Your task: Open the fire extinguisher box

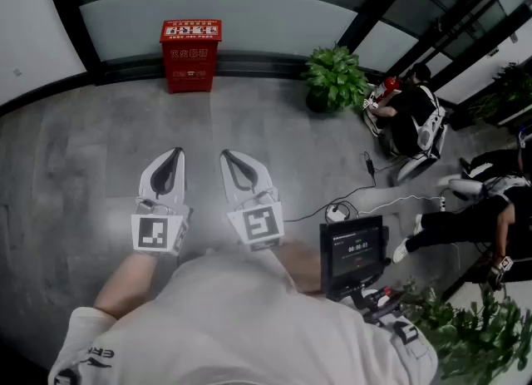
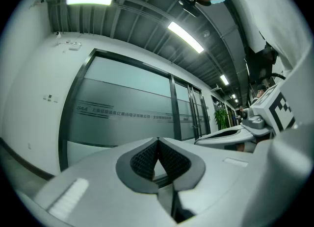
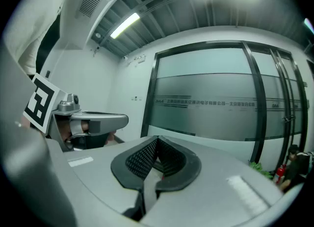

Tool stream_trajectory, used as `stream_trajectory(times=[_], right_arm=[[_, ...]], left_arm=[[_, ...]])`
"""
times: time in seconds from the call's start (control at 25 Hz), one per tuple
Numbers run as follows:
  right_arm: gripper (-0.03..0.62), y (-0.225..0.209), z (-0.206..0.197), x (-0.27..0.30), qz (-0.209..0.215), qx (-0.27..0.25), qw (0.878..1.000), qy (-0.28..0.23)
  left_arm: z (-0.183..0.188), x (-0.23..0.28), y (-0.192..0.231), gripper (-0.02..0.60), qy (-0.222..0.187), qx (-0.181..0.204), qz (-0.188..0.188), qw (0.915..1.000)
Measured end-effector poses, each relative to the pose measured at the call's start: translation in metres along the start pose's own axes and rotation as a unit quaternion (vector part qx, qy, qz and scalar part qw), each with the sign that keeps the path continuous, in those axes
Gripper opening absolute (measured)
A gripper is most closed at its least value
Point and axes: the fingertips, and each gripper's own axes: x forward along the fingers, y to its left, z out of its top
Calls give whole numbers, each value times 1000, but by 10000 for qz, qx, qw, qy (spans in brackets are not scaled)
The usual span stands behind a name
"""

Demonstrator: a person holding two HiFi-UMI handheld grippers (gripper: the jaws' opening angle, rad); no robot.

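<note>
A red fire extinguisher box (image 1: 191, 53) stands shut on the floor against the frosted glass wall, far ahead in the head view. My left gripper (image 1: 174, 153) and right gripper (image 1: 227, 156) are held side by side close to my body, well short of the box. Both are shut with nothing between the jaws. In the left gripper view the left gripper (image 2: 157, 141) tilts up toward the glass wall and ceiling. My right gripper (image 3: 157, 139) shows the same wall in the right gripper view. The box appears in neither gripper view.
A potted plant (image 1: 336, 78) stands right of the box. People sit on the floor at the right (image 1: 411, 117). A small monitor (image 1: 355, 251) with cables (image 1: 337, 209) sits near my right side, and leaves (image 1: 474, 333) fill the lower right corner.
</note>
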Motion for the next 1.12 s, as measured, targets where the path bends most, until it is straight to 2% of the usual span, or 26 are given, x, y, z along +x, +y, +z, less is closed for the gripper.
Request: stream_trajectory(times=[0.12, 0.32, 0.48, 0.64, 0.92, 1.12], right_arm=[[14, 7, 5, 0, 51, -1, 10000, -26], [14, 6, 1, 9, 132, 19, 9999, -49], [14, -12, -7, 73, 255, -59, 9997, -29], [14, -37, -12, 130, 376, 37, 9993, 4], [14, -79, -8, 220, 683, 136, 9974, -186], [14, -110, -13, 268, 804, 122, 9966, -127]], left_arm=[[4, -4, 12, 2, -225, -30, 137, 9996], [0, 0, 18, 2, -230, -12, 245, 9994], [-17, 53, 59, 2, -179, 13, 318, 9993], [-29, 103, 91, 2, -67, 208, 445, 9988], [-30, 184, 141, 2, 8, 259, 789, 9965], [-36, 231, 167, 2, 54, 339, 1014, 9942]])
